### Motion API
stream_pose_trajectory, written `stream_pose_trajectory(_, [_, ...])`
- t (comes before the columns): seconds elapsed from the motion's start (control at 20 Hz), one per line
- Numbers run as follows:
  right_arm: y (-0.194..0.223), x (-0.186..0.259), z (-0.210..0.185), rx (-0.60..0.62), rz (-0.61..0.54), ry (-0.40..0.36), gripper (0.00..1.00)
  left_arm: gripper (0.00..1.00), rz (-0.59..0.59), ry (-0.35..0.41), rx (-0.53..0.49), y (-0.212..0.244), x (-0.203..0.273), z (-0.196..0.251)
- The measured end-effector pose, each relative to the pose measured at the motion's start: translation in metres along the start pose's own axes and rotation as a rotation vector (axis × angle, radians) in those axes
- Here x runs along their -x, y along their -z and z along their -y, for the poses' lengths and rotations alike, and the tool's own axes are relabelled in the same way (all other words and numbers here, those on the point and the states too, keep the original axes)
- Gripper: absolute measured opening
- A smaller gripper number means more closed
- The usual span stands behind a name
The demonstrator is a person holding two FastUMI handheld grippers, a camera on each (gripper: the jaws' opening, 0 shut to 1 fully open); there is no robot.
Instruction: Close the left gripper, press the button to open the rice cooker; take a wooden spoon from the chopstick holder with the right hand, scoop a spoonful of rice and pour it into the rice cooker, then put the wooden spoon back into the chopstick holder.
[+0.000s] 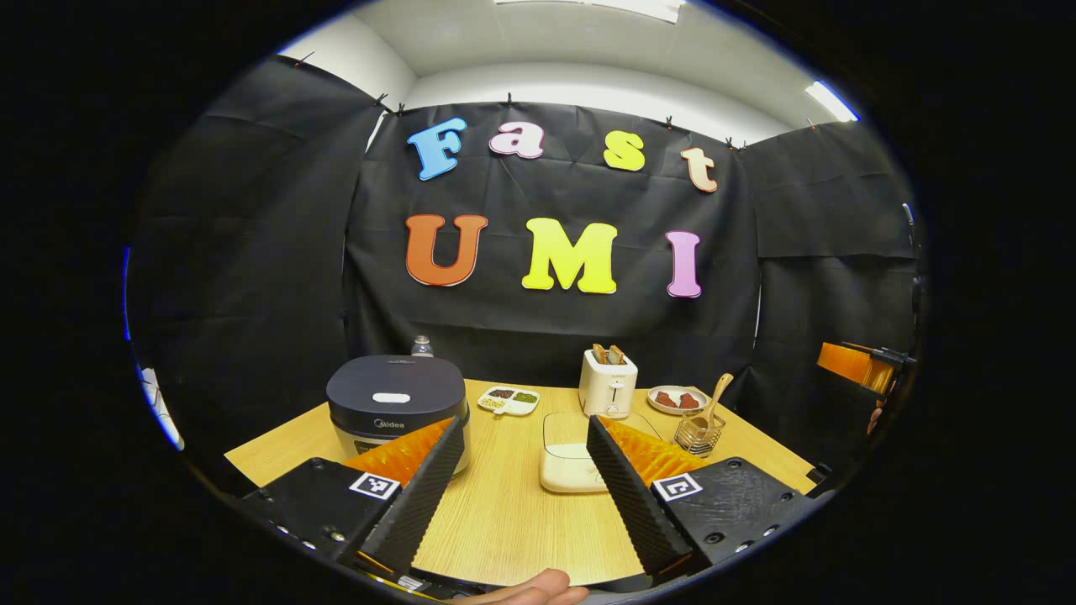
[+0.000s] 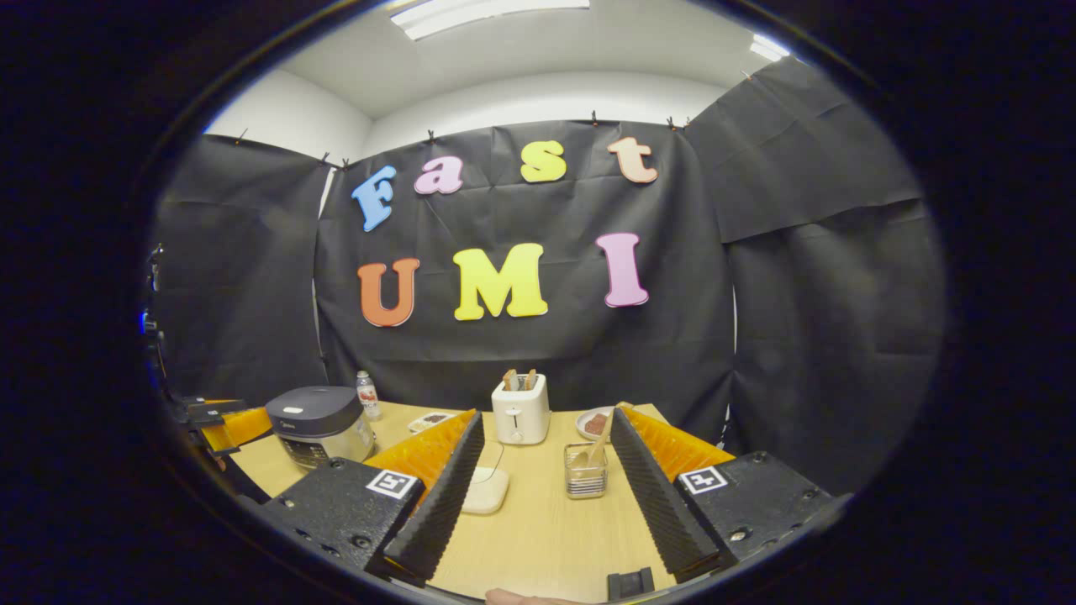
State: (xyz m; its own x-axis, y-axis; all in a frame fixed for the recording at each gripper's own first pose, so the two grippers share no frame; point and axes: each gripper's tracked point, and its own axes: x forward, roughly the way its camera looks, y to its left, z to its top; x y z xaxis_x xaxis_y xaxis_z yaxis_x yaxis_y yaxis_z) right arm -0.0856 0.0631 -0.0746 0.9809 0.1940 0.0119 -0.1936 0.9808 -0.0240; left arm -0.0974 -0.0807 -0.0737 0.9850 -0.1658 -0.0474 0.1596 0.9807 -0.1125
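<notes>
Left claw (image 1: 525, 475) is wide open, holding nothing, hovering above the near edge of the desk (image 1: 504, 521); right claw (image 2: 546, 483) is likewise spread and empty. Rice cooker (image 1: 395, 403) sits at the left of the desk, lid down, pale button (image 1: 391, 397) on top of the lid, so nothing is started yet by my read. Step in hand: shut the left claw first, fingers fully together to make one blunt tip, then come down square on the button from above rather than at a slant, so it doesn't skid off the lid. Keep clear of the bottle (image 1: 421, 345) behind the cooker. Wooden spoon (image 1: 713, 407) stands in the chopstick holder (image 1: 699, 433) on the right side of the desk, just in front of a plate (image 1: 677, 400); long axis is near upright, handle tip leaning up and to the right in the left gripper view, bowl end down inside the holder. In the right gripper view the spoon sits between that claw's fingers, farther off, so the approach line looks already good. Shallow white container (image 1: 572, 458) lies mid-desk, presumably the rice; contents not readable. Toaster (image 1: 608, 382) stands behind it.
</notes>
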Motion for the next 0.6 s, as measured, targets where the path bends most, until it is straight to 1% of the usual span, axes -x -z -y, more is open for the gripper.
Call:
stream_pose_trajectory(0.35, [-0.001,0.0038,-0.0022,0.011,0.009,-0.005,0.98,0.94,0.025,0.026,-0.025,-0.0047,0.0052,0.0096])
stream_pose_trajectory(0.6, [0.0048,0.0033,0.0005,0.007,0.003,-0.006,0.98,0.94,0.04,0.017,-0.04,-0.0076,0.0049,0.0096])
